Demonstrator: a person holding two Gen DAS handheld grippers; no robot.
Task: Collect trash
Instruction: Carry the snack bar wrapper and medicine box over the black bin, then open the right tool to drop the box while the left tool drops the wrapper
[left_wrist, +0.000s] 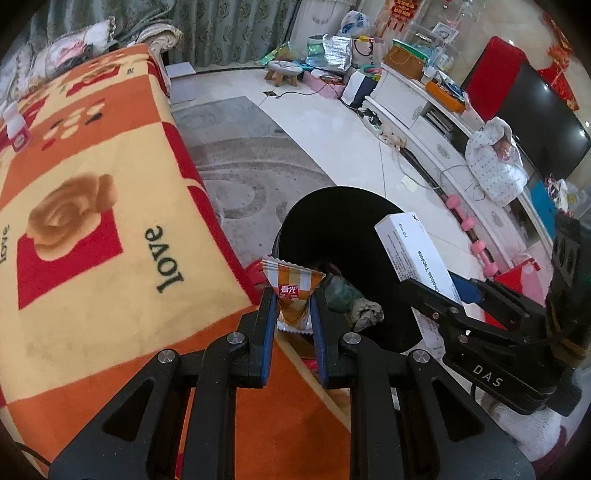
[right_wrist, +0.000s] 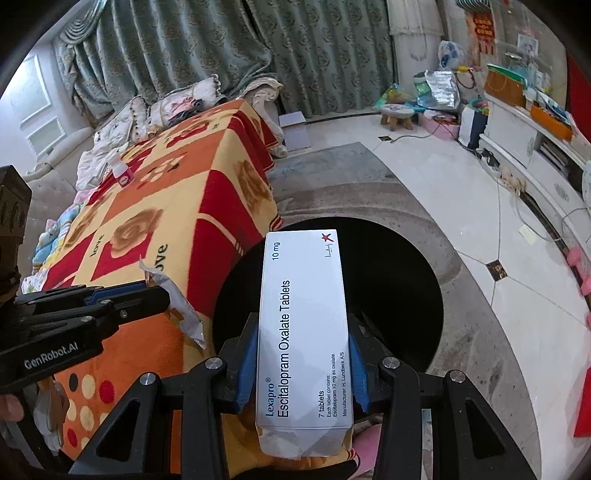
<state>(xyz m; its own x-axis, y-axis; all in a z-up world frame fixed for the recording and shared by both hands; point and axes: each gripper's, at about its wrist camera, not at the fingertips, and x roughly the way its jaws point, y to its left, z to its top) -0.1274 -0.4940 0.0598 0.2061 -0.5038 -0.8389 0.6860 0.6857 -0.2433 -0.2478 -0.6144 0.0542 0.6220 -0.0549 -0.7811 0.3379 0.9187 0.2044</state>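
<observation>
My left gripper (left_wrist: 293, 299) is shut on an orange and white snack wrapper (left_wrist: 291, 286), held at the near rim of a black trash bin (left_wrist: 343, 206) on the floor. Crumpled trash (left_wrist: 354, 302) lies inside the bin. My right gripper (right_wrist: 303, 334) is shut on a white tablet box (right_wrist: 303, 325) labelled Lexapro, held over the bin's opening (right_wrist: 399, 266). The box (left_wrist: 417, 254) and right gripper (left_wrist: 448, 295) also show in the left wrist view, to the right of the wrapper. The left gripper (right_wrist: 147, 291) with the wrapper (right_wrist: 177, 306) shows in the right wrist view.
A table with an orange, red and yellow blanket (left_wrist: 92, 221) stands left of the bin; a small white bottle (left_wrist: 16, 129) stands at its far end. A grey rug (left_wrist: 251, 162) lies beyond the bin. A white TV cabinet (left_wrist: 436, 122) and pink dumbbells (left_wrist: 469, 225) line the right.
</observation>
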